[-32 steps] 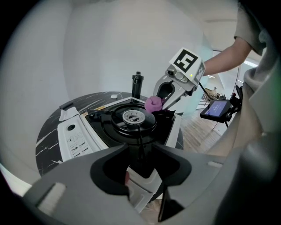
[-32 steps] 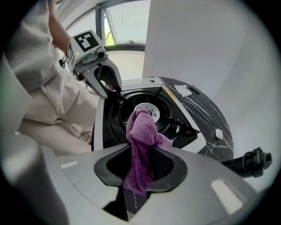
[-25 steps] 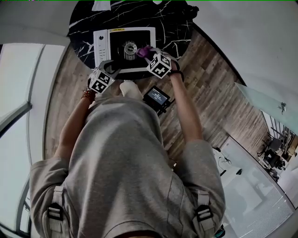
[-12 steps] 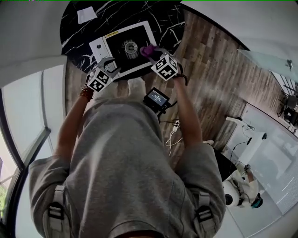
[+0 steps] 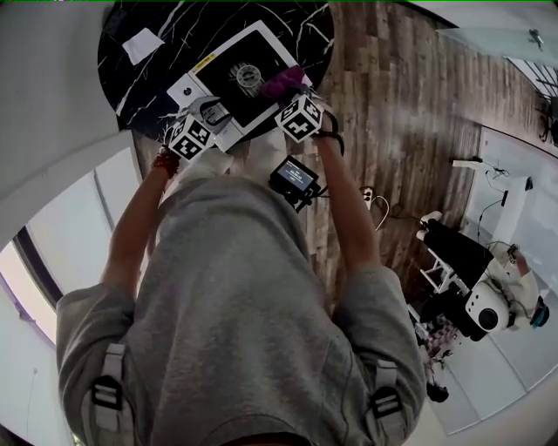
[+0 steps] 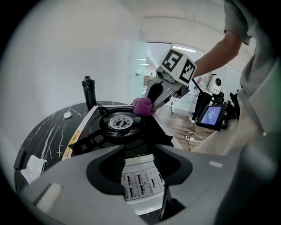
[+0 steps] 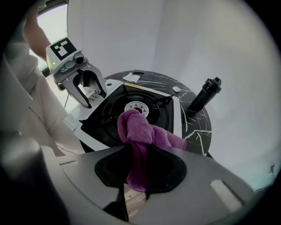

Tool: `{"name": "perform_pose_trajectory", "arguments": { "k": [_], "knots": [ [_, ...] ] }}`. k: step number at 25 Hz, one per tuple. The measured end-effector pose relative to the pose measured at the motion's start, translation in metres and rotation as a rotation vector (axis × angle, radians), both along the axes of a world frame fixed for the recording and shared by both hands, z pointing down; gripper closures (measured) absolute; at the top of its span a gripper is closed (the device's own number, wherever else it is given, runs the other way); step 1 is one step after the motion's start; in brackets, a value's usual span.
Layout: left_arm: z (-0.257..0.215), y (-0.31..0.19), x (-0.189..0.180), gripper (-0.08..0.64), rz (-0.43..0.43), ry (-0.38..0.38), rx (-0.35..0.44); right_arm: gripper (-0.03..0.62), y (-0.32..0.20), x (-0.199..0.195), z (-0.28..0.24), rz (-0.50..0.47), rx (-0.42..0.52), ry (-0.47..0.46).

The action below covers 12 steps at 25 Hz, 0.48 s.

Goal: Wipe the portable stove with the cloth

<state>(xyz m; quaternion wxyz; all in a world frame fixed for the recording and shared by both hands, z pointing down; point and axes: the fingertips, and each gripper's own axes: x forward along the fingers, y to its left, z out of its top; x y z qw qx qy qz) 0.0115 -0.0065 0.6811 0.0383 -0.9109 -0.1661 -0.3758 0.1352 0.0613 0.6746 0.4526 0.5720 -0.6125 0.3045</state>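
Over the white panel (image 6: 139, 182) of the portable stove (image 5: 218, 70), on the desk (image 5: 296, 26), the left claw (image 5: 212, 111) stands open, empty. To its right, the right claw (image 5: 289, 92) grips the purple cloth (image 5: 283, 82) beside the burner (image 5: 247, 78), the black top lying just leftward.

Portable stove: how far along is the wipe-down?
Done: the cloth is picked up, clamped in the right hand-held gripper. In hand: it hangs over the portable stove beside the burner; whether it touches is unclear. The left hand-held gripper is open and empty by the stove's near edge. Left: seemingly the wiping itself; no wiped patch is visible.
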Motion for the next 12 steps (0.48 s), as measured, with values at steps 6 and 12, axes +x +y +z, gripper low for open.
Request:
{"name": "perform_pose_trajectory", "arguments": {
  "k": [6,12],
  "knots": [
    [0.0019,0.0008,-0.0012,0.379,0.045,0.019,-0.035,0.494,-0.0013,-0.0032,0.0071,0.039,-0.028,0.042],
    [0.0028,0.0026,-0.0015,0.364,0.072,0.01,-0.046,0.495,-0.0042,-0.0043,0.0102,0.07,-0.072,-0.017]
  ]
}}
